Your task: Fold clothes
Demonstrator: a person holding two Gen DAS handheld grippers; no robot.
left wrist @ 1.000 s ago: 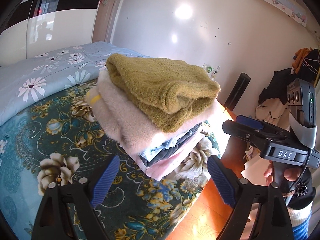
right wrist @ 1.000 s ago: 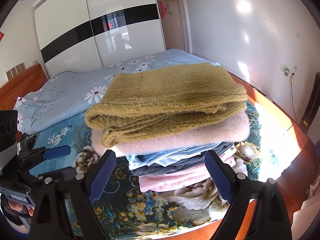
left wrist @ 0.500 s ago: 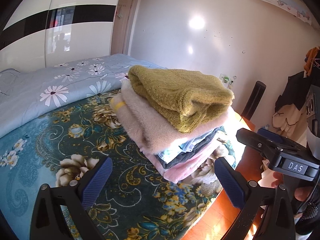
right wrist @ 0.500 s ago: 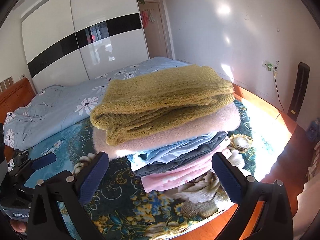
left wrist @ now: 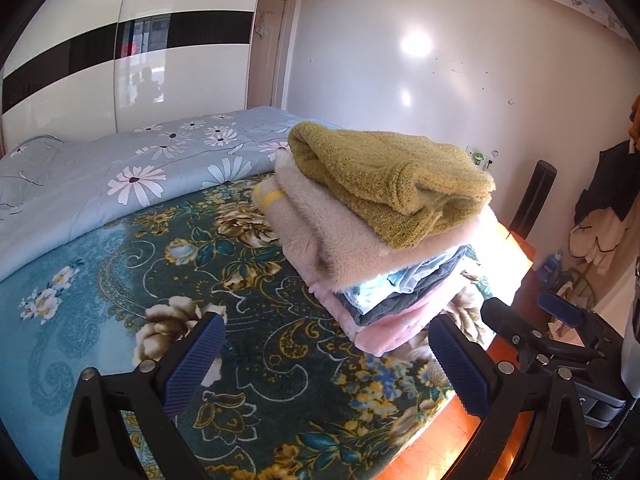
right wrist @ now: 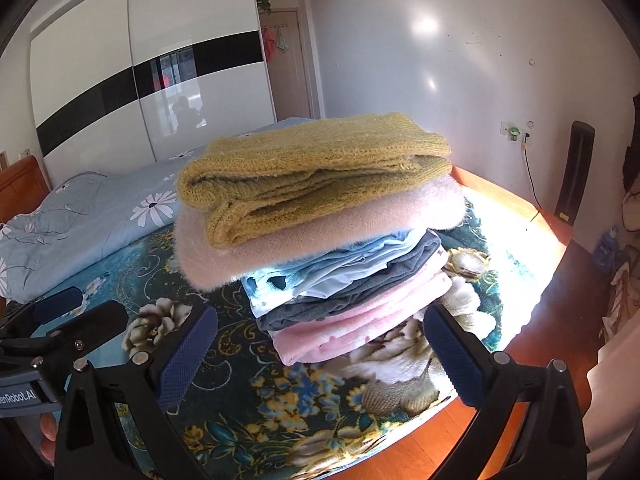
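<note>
A stack of folded clothes [left wrist: 384, 232] [right wrist: 320, 224] sits on the bed's floral blanket [left wrist: 120, 280] [right wrist: 240, 408] near the bed corner. An olive knitted sweater [left wrist: 392, 176] [right wrist: 316, 172] lies on top, over a fluffy beige garment [left wrist: 320, 236] [right wrist: 280, 244], light blue and grey pieces, and a pink one [right wrist: 352, 328] at the bottom. My left gripper [left wrist: 326, 360] is open, short of the stack, nothing between its fingers. My right gripper [right wrist: 320, 356] is wide open in front of the stack, holding nothing. Each gripper shows at the edge of the other's view.
A light blue daisy-print duvet [left wrist: 132, 172] [right wrist: 80, 216] covers the bed's far part. A glossy white wardrobe [right wrist: 152, 80] stands behind. Orange wood floor [right wrist: 560, 264] runs beside the bed, with a black tower unit [right wrist: 576, 172], wall sockets and hanging clothes [left wrist: 608, 200] at right.
Both grippers have drawn back from the stack, which now looks smaller and farther. The right gripper's fingers spread a little wider. The stack itself has not moved.
</note>
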